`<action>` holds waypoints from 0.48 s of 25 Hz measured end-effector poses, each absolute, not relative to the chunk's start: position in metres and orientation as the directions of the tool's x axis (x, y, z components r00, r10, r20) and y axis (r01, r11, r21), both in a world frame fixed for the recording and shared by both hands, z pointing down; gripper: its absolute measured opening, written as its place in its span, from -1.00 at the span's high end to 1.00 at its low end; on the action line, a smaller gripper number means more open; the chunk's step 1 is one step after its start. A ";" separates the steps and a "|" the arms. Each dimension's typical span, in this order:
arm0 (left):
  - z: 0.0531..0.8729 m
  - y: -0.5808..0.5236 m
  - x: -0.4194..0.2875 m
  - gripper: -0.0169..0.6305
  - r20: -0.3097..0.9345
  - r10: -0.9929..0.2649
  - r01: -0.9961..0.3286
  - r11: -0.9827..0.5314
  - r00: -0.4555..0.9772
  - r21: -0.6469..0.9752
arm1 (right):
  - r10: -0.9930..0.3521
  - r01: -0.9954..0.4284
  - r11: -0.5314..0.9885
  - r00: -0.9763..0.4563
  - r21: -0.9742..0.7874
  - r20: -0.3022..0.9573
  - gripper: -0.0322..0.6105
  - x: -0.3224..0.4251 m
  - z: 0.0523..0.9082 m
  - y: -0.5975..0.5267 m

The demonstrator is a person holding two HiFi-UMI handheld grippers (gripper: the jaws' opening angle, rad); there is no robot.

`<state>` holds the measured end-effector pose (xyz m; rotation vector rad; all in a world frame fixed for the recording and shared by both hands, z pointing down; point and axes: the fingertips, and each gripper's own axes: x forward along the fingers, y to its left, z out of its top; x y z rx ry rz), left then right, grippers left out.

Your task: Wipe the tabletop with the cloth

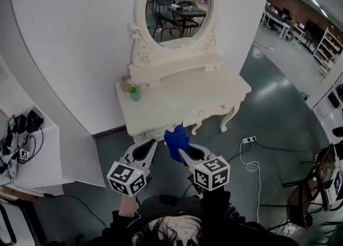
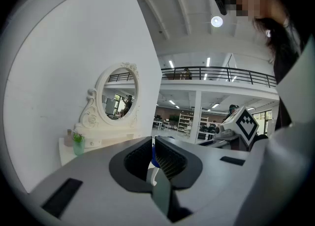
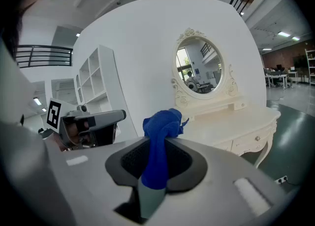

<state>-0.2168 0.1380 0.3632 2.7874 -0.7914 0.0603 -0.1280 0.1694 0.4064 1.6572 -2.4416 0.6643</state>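
Head view: the right gripper (image 1: pixel 181 153) clamps a crumpled blue cloth (image 1: pixel 175 142).
The left gripper (image 1: pixel 150 147), jaws together and empty, is at its 9 o'clock; an ornate white dressing table (image 1: pixel 182 99) stands at 12 o'clock.

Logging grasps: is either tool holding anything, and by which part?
The right tool clamps the blue cloth by one end; the left tool holds nothing.

The room is bright. A ceiling lamp (image 2: pixel 216 21) glows at one o'clock in the left gripper view. The floor (image 1: pixel 270 87) shines pale at three o'clock in the head view. Both gripper views bend at the edges, with dark corners. The cloth (image 3: pixel 160 136) looks soft up close.
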 end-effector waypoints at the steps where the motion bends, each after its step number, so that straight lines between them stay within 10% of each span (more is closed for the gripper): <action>1: 0.364 0.137 -0.219 0.94 0.108 -0.512 -0.522 -0.823 0.852 0.224 | -0.855 -0.907 0.307 -0.395 -0.287 0.335 0.63 -0.130 0.406 0.169; 12: 0.371 0.140 -0.233 0.94 0.121 -0.498 -0.512 -0.822 0.859 0.250 | -0.852 -0.909 0.302 -0.392 -0.286 0.348 0.63 -0.140 0.408 0.161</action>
